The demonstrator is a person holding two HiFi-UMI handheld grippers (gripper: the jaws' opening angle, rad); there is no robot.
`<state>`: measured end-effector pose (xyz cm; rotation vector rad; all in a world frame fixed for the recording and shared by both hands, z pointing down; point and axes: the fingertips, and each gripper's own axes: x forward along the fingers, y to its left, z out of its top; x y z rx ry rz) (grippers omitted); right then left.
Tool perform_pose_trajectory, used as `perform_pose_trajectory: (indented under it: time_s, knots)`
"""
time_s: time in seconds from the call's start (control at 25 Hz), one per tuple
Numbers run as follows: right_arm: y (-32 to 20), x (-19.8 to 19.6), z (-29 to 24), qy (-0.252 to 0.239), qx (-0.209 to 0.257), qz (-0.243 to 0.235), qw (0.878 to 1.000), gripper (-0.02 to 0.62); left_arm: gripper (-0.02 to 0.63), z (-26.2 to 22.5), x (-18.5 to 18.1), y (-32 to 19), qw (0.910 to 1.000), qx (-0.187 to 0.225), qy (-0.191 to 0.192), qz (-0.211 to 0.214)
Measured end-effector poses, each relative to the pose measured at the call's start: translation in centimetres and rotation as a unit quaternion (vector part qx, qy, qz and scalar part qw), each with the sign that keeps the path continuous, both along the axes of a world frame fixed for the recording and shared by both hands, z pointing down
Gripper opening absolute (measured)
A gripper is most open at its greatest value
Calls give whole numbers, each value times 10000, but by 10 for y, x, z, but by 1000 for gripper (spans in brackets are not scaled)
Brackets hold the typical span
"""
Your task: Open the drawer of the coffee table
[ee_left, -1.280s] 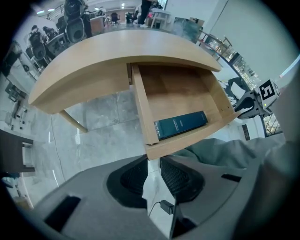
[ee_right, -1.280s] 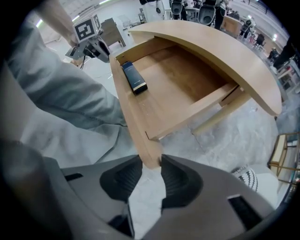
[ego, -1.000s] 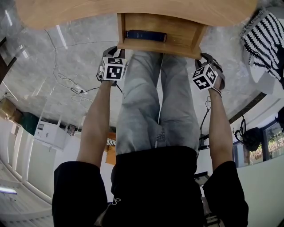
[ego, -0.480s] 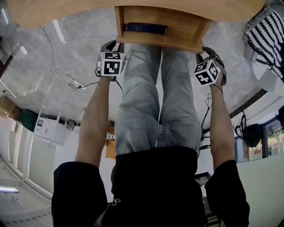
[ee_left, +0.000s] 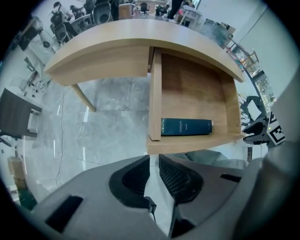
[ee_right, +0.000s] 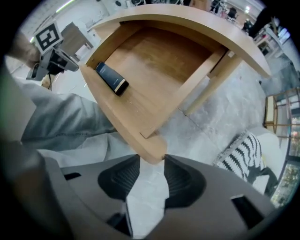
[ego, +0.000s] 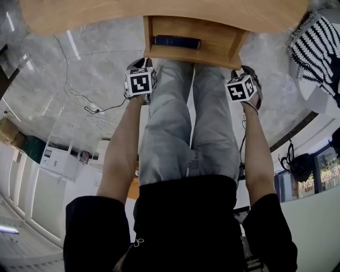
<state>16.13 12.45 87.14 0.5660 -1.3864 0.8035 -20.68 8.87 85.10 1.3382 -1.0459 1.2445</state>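
The wooden coffee table (ego: 79, 16) has its drawer (ego: 191, 53) pulled out toward me. A dark blue book (ego: 177, 41) lies inside against the front board. My left gripper (ego: 139, 79) hangs just off the drawer's left front corner. Seen in the left gripper view, the left gripper (ee_left: 153, 164) is closing to a narrow gap with nothing in it, below the drawer (ee_left: 192, 143) and book (ee_left: 186, 127). My right gripper (ego: 241, 87) is at the right front corner. In the right gripper view the right gripper (ee_right: 152, 164) is opening, and the corner of the drawer (ee_right: 152, 147) sits between its tips.
My legs in grey trousers (ego: 188, 122) stand right before the drawer. A black-and-white striped cloth (ego: 319, 42) lies on the marble floor at the right. A thin cable (ego: 90, 103) runs across the floor at the left. A slanted table leg (ee_left: 84, 96) stands left of the drawer.
The left gripper has shifted right, closer to the drawer's left corner, and rolled. The right gripper has rolled and edged left. The drawer stays pulled out.
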Motion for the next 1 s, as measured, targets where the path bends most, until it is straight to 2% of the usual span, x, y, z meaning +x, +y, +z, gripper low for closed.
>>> perform_pose_trajectory:
  time_s: [0.12,0.2,0.24,0.4,0.52,0.72,0.88,1.0]
  knots:
    - [0,-2,-10,-78,-30,672,9977,143,54,-12,2,-5,9999,96,37,-82]
    - [-3,-3,-19,-110,77,1076,9941,95,46,-21,6,-11,9995,194,118,-198]
    - [-5,-3,-24,-123,156,1253,9919,69,40,-26,10,-15,9991,251,216,-262]
    - [-18,-11,-42,-281,360,1782,9829,41,28,-48,33,-30,9944,435,837,-477]
    - [-31,-20,-57,-497,471,2057,9762,28,18,-66,46,-42,9917,593,1021,-499]
    - [-65,-38,-94,-1156,671,2883,9482,17,15,-103,66,-74,9857,1008,1293,-392]
    - [-97,-54,-128,-1615,983,2996,9352,12,14,-142,74,-110,9769,1478,1462,-495]
    - [-120,-56,-157,-1870,1321,3338,9144,12,11,-173,80,-132,9697,1775,1563,-615]
